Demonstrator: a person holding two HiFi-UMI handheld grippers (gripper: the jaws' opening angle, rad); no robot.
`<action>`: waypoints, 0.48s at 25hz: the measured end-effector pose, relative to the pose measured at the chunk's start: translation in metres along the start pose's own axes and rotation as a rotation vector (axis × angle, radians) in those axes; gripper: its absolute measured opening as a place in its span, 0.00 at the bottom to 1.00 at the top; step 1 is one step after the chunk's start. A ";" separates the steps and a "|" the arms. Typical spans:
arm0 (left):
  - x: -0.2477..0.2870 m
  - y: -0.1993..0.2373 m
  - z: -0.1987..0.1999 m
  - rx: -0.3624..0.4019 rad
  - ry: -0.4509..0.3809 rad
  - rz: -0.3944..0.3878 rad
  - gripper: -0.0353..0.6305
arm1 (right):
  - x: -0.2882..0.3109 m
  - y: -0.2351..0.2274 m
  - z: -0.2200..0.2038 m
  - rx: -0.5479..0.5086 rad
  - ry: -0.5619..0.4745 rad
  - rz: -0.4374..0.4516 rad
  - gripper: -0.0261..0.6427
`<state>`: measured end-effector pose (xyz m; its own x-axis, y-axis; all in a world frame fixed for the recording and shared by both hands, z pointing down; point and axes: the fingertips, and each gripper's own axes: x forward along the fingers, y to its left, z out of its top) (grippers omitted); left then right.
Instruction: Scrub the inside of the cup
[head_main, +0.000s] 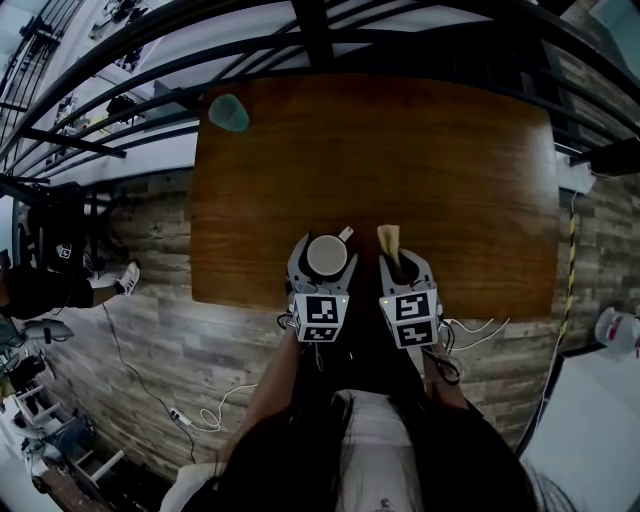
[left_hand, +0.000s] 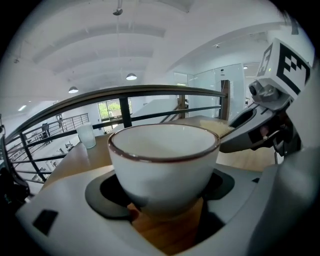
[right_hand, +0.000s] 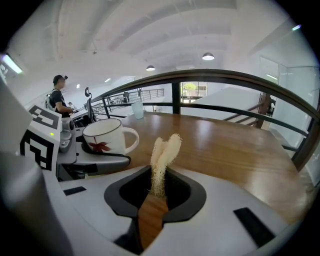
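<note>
A white cup (head_main: 326, 256) with a dark rim and a red leaf print (right_hand: 105, 136) stands upright near the front edge of the wooden table (head_main: 450, 170). My left gripper (head_main: 324, 264) is shut on its lower body, and the cup (left_hand: 164, 162) fills the left gripper view, its inside hidden. To the cup's right, my right gripper (head_main: 401, 264) is shut on a pale yellow loofah scrubber (head_main: 389, 240). The scrubber (right_hand: 162, 160) sticks up out of the jaws, folded over and squeezed at its base. It is apart from the cup.
A pale teal tumbler (head_main: 229, 112) stands at the table's far left corner. A dark metal railing (head_main: 310, 40) runs behind the table's far edge. A person (right_hand: 59, 100) stands far off to the left. Cables (head_main: 200, 415) lie on the wood-plank floor.
</note>
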<state>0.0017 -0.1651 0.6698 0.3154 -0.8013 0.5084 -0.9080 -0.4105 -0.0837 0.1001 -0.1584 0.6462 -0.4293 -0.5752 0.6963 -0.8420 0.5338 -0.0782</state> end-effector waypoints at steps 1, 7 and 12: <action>0.000 0.001 0.003 0.008 -0.004 -0.005 0.66 | -0.002 0.002 0.004 -0.004 -0.007 0.005 0.17; -0.005 0.001 0.017 0.062 -0.018 -0.037 0.66 | -0.015 0.015 0.020 -0.053 -0.031 0.017 0.17; -0.008 -0.001 0.026 0.131 -0.014 -0.066 0.66 | -0.025 0.024 0.034 -0.044 -0.069 0.045 0.17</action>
<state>0.0067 -0.1695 0.6437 0.3783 -0.7762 0.5044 -0.8417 -0.5152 -0.1616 0.0796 -0.1524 0.6027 -0.4896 -0.5905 0.6416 -0.8066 0.5861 -0.0761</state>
